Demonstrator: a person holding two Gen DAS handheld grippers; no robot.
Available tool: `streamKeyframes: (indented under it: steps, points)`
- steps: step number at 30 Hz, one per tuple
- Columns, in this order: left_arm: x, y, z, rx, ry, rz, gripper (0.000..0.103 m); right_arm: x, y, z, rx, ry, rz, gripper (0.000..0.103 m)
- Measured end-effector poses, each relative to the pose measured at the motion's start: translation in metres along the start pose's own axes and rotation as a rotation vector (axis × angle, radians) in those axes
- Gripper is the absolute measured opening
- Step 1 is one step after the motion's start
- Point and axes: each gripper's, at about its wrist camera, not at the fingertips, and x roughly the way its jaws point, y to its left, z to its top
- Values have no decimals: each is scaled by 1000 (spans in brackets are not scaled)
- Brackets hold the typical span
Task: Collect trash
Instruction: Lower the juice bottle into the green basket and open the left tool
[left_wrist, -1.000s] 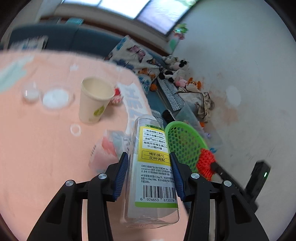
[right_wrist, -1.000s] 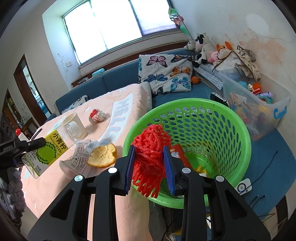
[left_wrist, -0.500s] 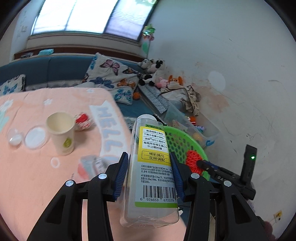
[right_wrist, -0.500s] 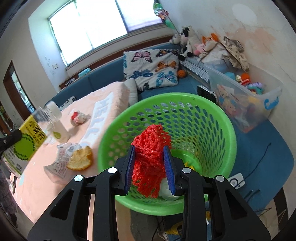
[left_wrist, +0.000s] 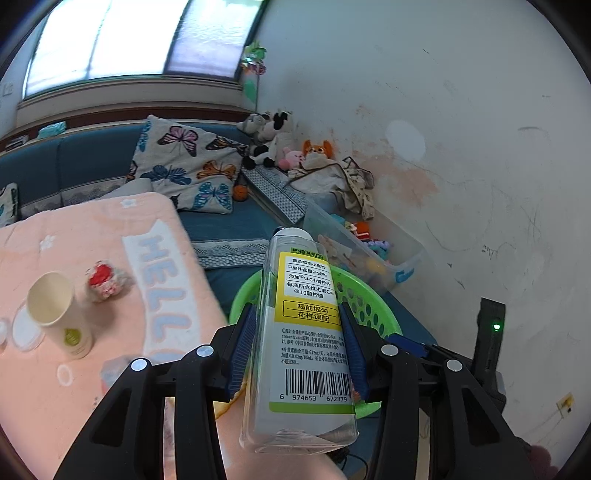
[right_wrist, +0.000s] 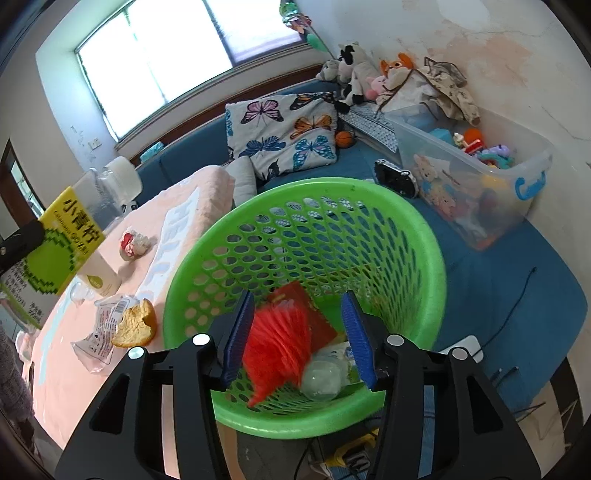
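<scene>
My left gripper (left_wrist: 301, 347) is shut on a clear plastic bottle (left_wrist: 306, 332) with a yellow-green label, held in the air at the table's edge in front of the green basket (left_wrist: 365, 295). The bottle also shows at the left of the right wrist view (right_wrist: 70, 236). My right gripper (right_wrist: 297, 341) is open above the green basket (right_wrist: 424, 258). A red foam net (right_wrist: 279, 347) is blurred, falling between the jaws into the basket, which holds a red packet and clear plastic.
On the pink table cloth (left_wrist: 44, 387) stand a paper cup (left_wrist: 61, 314), a red-white crumpled wrapper (left_wrist: 105, 280), a bitten bread piece (right_wrist: 135, 325) on a plastic bag, and small lids. A clear toy bin (right_wrist: 476, 181) and a blue sofa lie behind the basket.
My right gripper has opened and let go of the red foam net, which drops into the basket. My left gripper has carried the bottle right, toward the basket.
</scene>
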Motion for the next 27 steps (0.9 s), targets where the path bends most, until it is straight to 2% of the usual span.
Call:
streamKeyframes:
  steps: [10,16,20,27]
  points:
    - [47,-28,-1,71,60,-13,44,-34,-21,-13,25,-37,-24,50]
    - [81,-45,-14,114,129,-40,44,-45,-31,-22,44,-45,-34,51]
    - [107,-51,-24,130,194,-44,44,-48,-38,-26,59,-43,-37,51]
    - [138,-58,-36,160,260,-43,45,-48,-43,-30,71,-35,-41,51]
